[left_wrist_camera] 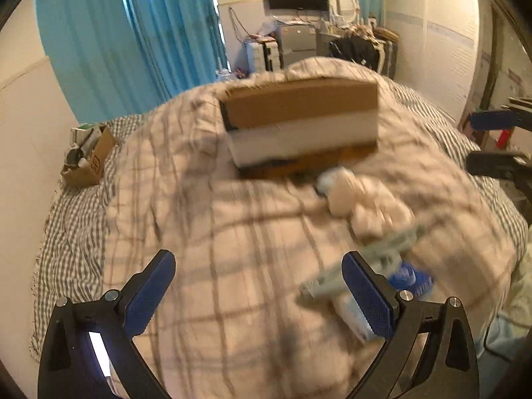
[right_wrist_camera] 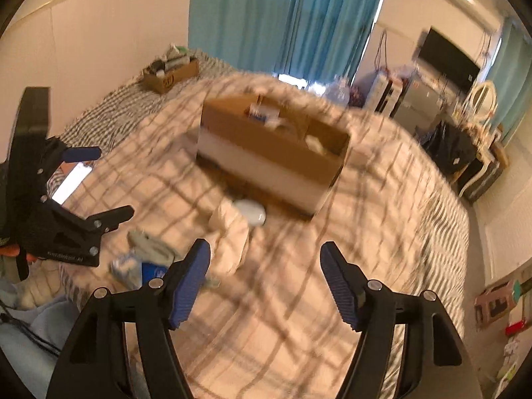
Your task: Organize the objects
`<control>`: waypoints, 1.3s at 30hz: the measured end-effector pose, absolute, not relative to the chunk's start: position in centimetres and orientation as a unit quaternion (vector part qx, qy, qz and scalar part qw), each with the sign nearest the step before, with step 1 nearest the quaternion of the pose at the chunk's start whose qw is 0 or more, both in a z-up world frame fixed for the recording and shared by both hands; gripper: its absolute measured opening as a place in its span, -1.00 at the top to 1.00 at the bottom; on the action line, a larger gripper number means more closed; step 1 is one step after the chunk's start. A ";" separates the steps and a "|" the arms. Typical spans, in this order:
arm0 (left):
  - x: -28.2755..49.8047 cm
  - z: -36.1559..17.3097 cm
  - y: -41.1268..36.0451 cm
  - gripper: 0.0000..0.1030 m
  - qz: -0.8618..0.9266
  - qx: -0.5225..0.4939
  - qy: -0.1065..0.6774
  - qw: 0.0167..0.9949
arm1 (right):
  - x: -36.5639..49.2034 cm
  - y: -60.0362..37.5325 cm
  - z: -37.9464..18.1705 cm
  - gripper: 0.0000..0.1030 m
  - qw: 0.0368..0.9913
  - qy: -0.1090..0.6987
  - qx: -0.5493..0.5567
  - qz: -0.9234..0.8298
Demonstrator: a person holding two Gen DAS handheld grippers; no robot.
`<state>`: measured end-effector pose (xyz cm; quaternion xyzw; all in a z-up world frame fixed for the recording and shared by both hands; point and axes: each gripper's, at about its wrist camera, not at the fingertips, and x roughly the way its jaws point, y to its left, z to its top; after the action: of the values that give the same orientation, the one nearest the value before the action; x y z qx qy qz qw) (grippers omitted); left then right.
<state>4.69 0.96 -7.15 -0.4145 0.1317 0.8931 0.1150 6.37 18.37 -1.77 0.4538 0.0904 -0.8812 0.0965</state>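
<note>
We see both pairs of fingers spread wide with nothing between them: the left gripper [left_wrist_camera: 257,277] and the right gripper [right_wrist_camera: 266,267] each hover over the bed, their blue pads apart. Both views are blurred.

Beneath them the plaid quilt [left_wrist_camera: 232,249] covers most of the bed, with a finer checked sheet [left_wrist_camera: 71,232] showing along its edge. On the quilt, ahead of both grippers, sits the large cardboard box [right_wrist_camera: 271,153], brown above a white band, open at the top with small items inside that we cannot make out. A smaller cardboard box [right_wrist_camera: 169,74] full of odds and ends stands on the sheet near the wall and the blue curtains [left_wrist_camera: 133,33].

Just in front of the large box lies a cream cloth bundle [right_wrist_camera: 232,232] touching a round white object [right_wrist_camera: 251,211]. Nearer the left gripper lie a grey item [left_wrist_camera: 362,266] and a blue-and-white packet [left_wrist_camera: 412,277], close together.
</note>
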 end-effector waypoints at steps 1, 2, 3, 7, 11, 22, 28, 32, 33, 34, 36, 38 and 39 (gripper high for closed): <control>5.3 -7.5 1.4 -0.99 0.890 -0.418 0.133 0.123 | 6.3 18.6 -2.5 -0.32 0.092 0.086 0.462 -0.878; 5.8 -7.7 1.7 -0.99 0.888 -0.421 0.135 0.130 | 6.0 18.6 -2.8 -0.32 0.089 0.084 0.465 -0.877; 6.4 -7.8 2.3 -0.99 0.886 -0.422 0.135 0.138 | 6.1 18.8 -3.2 -0.32 0.084 0.080 0.467 -0.876; 7.7 -8.1 4.6 -0.99 0.879 -0.430 0.120 0.166 | 6.6 19.2 -3.6 -0.32 0.069 0.080 0.461 -0.881; 7.5 -9.3 7.1 -0.99 0.865 -0.452 0.112 0.187 | 6.7 19.6 -3.9 -0.32 0.070 0.074 0.463 -0.880; 7.5 -9.4 6.8 0.01 0.869 -0.432 0.117 0.211 | 6.9 19.8 -4.7 -0.32 0.078 0.067 0.468 -0.878; 9.1 -6.8 4.1 0.55 0.872 -0.420 0.104 0.231 | 6.9 18.0 -4.0 -0.32 0.099 0.082 0.459 -0.879; 9.6 -5.6 2.6 0.69 0.884 -0.398 0.120 0.213 | 6.7 16.5 -4.0 -0.32 0.112 0.094 0.458 -0.877; 9.4 -5.4 2.1 0.69 0.887 -0.396 0.119 0.205 | 6.6 16.2 -4.0 -0.32 0.114 0.097 0.458 -0.876; 9.1 -5.3 1.6 0.69 0.889 -0.396 0.114 0.201 | 6.5 15.9 -4.0 -0.32 0.116 0.100 0.457 -0.876; 8.1 -5.6 0.8 0.70 0.892 -0.397 0.108 0.187 | 6.3 15.3 -4.1 -0.32 0.122 0.103 0.457 -0.875; 7.3 -6.3 0.6 0.70 0.901 -0.386 0.121 0.156 | 6.0 14.7 -4.3 -0.32 0.129 0.107 0.459 -0.873; 6.9 -6.7 0.6 0.69 0.905 -0.380 0.131 0.140 | 5.9 14.5 -4.4 -0.32 0.131 0.108 0.460 -0.872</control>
<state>6.85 0.58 -6.70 -0.3796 0.1305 0.9052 0.1397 5.90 14.49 -4.35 0.4598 0.1079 -0.8716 0.1312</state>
